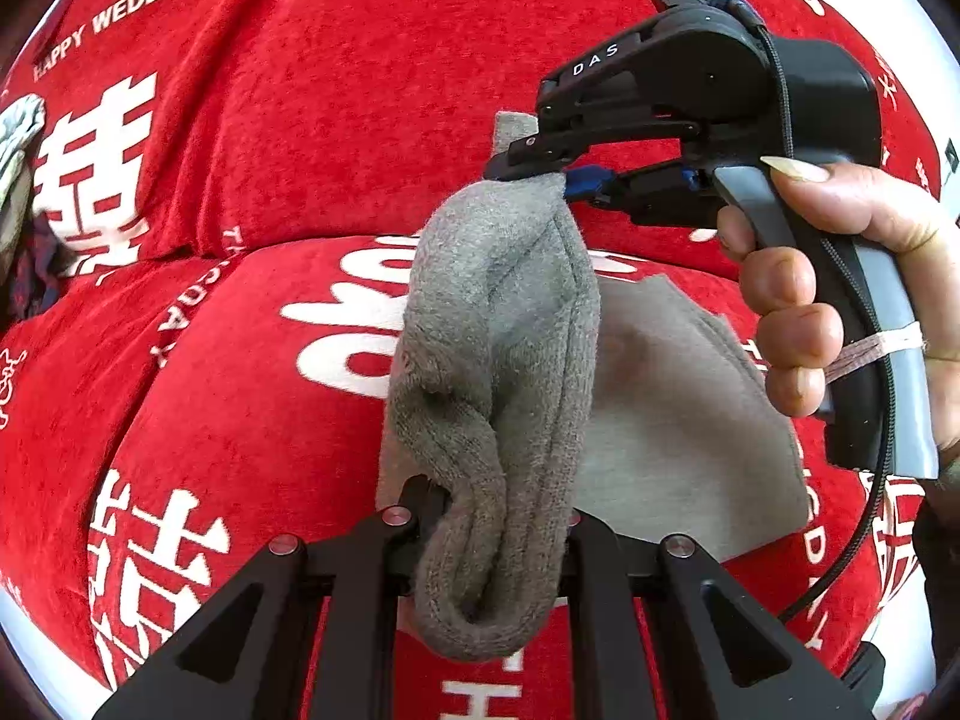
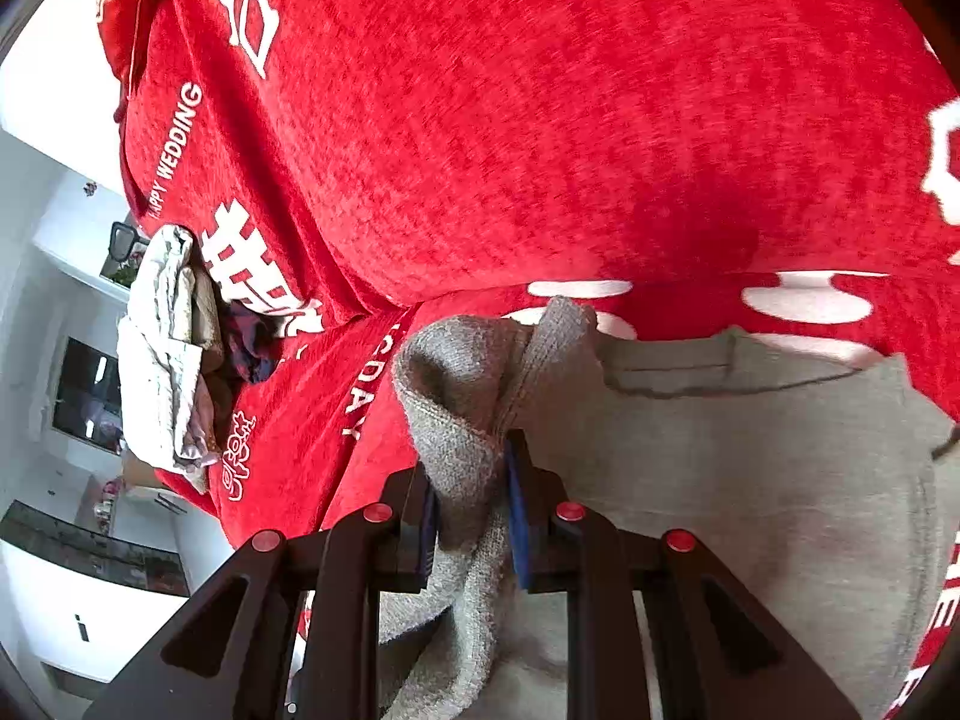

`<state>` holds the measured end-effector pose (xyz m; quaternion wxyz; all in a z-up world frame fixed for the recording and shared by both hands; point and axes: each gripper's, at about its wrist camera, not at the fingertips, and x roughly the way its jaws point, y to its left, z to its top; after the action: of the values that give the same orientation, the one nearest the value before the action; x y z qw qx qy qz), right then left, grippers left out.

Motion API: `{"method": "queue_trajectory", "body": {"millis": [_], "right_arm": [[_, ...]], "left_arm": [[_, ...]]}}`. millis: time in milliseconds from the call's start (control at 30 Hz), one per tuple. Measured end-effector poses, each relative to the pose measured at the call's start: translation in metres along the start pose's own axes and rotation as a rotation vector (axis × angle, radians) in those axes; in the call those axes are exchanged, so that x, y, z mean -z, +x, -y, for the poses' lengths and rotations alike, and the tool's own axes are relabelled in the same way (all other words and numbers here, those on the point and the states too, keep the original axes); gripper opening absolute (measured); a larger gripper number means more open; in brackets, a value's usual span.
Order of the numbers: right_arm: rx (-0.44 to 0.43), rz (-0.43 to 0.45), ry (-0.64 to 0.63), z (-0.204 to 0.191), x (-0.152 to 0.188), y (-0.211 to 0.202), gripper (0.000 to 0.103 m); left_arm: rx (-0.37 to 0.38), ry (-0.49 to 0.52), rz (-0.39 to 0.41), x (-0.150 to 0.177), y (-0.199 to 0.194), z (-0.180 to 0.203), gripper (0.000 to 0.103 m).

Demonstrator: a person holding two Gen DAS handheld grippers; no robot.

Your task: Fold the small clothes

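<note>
**Grey sock held up between two grippers over a red cover**

A thick grey sock hangs in the air between both hand-held grippers, above a red plush cover printed with white characters and the words "HAPPY WEDDING". The left gripper has its jaws closed on one end of the sock, where the knit bunches and folds over the black fingers. The right gripper, seen from the left wrist camera, pinches the other end with its jaws drawn together on the fabric; a person's hand is wrapped around its grey-and-black handle. In the right wrist view the same gripper shows blue pads pressing the sock from both sides.

Beneath the sock, a flat piece of light grey cloth lies on the cover; it looks like a small garment with a stitched hem, though its kind is hard to make out. Off to the left, a heap of pale and dark clothes sits at the cover's edge.
</note>
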<state>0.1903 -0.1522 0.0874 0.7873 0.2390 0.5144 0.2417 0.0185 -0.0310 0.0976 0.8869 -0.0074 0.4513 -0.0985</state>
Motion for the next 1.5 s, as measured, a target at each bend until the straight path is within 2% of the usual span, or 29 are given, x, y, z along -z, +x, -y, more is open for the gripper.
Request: {"method": "queue_trajectory", "body": {"millis": [467,900,1267,1500], "right_arm": [[-0.01,0.024,0.035,0.045,0.004,-0.036,0.021],[-0.077,0.049,0.099,0.087,0.007,-0.052,0.022],[-0.07,0.051,0.115,0.114,0.007,-0.067,0.022],[-0.057,0.038,0.074,0.12,0.003,-0.081,0.022]], "left_arm": [[0.04,0.074,-0.039,0.006,0.008,0.054,0.015],[0.024,0.167,-0.029,0.01,0.01,0.097,0.015],[0.04,0.196,-0.065,0.011,0.025,0.127,0.015],[0.038,0.216,-0.063,0.011,0.027,0.141,0.015]]}}
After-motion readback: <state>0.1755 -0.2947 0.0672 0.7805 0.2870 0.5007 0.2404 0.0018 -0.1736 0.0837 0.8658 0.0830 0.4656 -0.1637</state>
